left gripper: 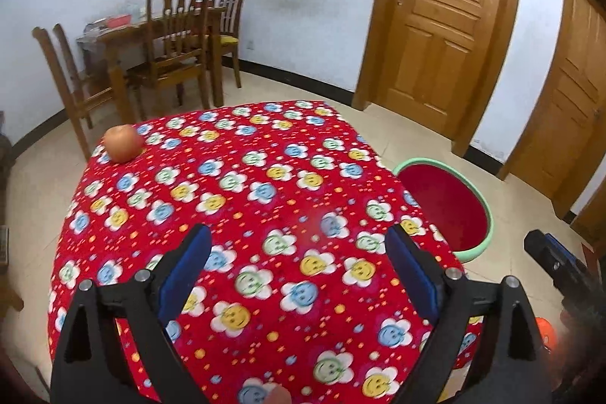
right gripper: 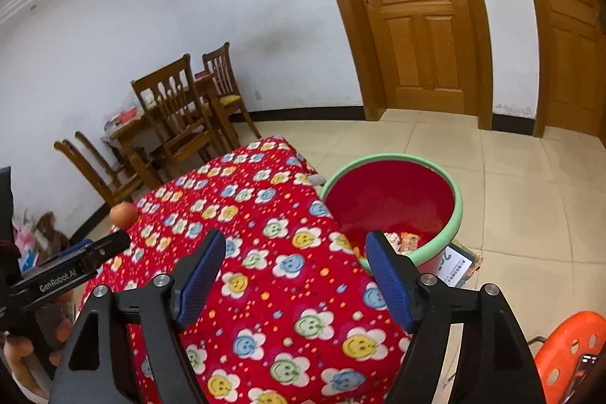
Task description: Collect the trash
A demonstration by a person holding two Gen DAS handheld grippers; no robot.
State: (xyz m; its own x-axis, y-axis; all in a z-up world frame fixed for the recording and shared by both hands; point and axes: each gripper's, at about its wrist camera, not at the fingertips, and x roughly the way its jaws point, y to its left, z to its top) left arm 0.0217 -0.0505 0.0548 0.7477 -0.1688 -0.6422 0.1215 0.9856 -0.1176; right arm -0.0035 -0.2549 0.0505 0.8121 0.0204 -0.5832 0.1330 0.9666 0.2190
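Note:
My left gripper (left gripper: 297, 237) is open and empty above the red flower-print tablecloth (left gripper: 265, 154). My right gripper (right gripper: 295, 241) is open and empty above the table's right side (right gripper: 265, 290), close to a red bucket with a green rim (right gripper: 394, 199) that stands on the floor. Wrappers and paper scraps (right gripper: 403, 239) lie in the bucket's bottom. The bucket also shows in the left wrist view (left gripper: 450, 207), right of the table. An apple (left gripper: 123, 142) sits at the table's far left corner; it shows in the right wrist view too (right gripper: 123, 213).
Wooden chairs and a cluttered wooden table (left gripper: 170, 36) stand by the far wall. Two wooden doors (left gripper: 443, 13) are at the back right. An orange plastic stool (right gripper: 568, 351) is at my near right. A printed box (right gripper: 460, 263) lies on the floor by the bucket.

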